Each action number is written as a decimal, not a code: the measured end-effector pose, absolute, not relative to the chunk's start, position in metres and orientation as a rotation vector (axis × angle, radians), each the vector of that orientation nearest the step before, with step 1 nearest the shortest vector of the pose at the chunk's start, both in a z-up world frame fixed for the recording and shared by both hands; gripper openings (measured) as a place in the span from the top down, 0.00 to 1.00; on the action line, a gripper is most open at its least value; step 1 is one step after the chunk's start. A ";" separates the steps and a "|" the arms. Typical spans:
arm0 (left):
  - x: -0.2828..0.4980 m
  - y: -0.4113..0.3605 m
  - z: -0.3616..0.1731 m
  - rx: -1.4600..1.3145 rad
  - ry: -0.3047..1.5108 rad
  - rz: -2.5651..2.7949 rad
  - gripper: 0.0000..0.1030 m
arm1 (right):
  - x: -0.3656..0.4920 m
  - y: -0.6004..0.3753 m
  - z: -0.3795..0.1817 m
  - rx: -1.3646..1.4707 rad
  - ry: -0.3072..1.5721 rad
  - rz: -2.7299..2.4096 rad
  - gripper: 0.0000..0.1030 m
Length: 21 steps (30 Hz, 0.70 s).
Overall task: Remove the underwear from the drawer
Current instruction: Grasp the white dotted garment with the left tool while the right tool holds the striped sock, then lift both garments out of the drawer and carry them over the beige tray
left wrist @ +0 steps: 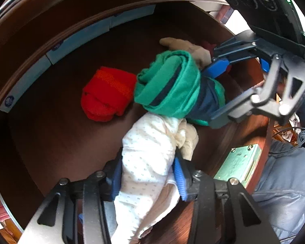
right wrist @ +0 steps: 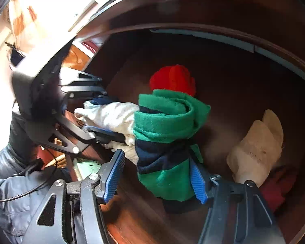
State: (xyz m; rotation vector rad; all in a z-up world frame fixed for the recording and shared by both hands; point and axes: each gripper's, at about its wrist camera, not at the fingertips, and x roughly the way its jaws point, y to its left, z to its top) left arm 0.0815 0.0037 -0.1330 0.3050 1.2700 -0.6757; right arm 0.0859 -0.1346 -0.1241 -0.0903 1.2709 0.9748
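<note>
My left gripper (left wrist: 148,174) is shut on a rolled white dotted underwear (left wrist: 148,152), held above the brown drawer floor (left wrist: 61,138). My right gripper (right wrist: 158,174) has a rolled green and navy underwear (right wrist: 164,142) between its pads; the left pad stands off the cloth, the right pad touches it. In the left wrist view the green roll (left wrist: 170,83) sits in the right gripper (left wrist: 215,93). In the right wrist view the white roll (right wrist: 113,118) sits in the left gripper (right wrist: 99,116). A red roll (left wrist: 107,93) lies on the drawer floor behind both and also shows in the right wrist view (right wrist: 172,79).
A beige roll (right wrist: 256,152) and a dark red item (right wrist: 278,189) lie at the drawer's right side. White-blue boxes (left wrist: 30,75) line the back wall. A metal lock plate (left wrist: 238,166) sits on the drawer front. The person's grey jacket (left wrist: 284,183) is at the right.
</note>
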 end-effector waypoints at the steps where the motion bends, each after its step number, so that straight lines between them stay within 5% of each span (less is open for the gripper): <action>1: 0.082 0.004 -0.132 0.301 1.264 -0.673 0.61 | 0.086 -0.133 -0.126 -0.102 1.275 0.960 0.58; 8: 0.075 0.011 -0.121 0.290 1.193 -0.646 0.63 | 0.074 -0.129 -0.120 -0.144 1.208 0.951 0.76; 21: 0.048 0.032 -0.092 0.304 0.985 -0.509 0.64 | 0.052 -0.149 -0.096 -0.087 0.998 0.968 0.77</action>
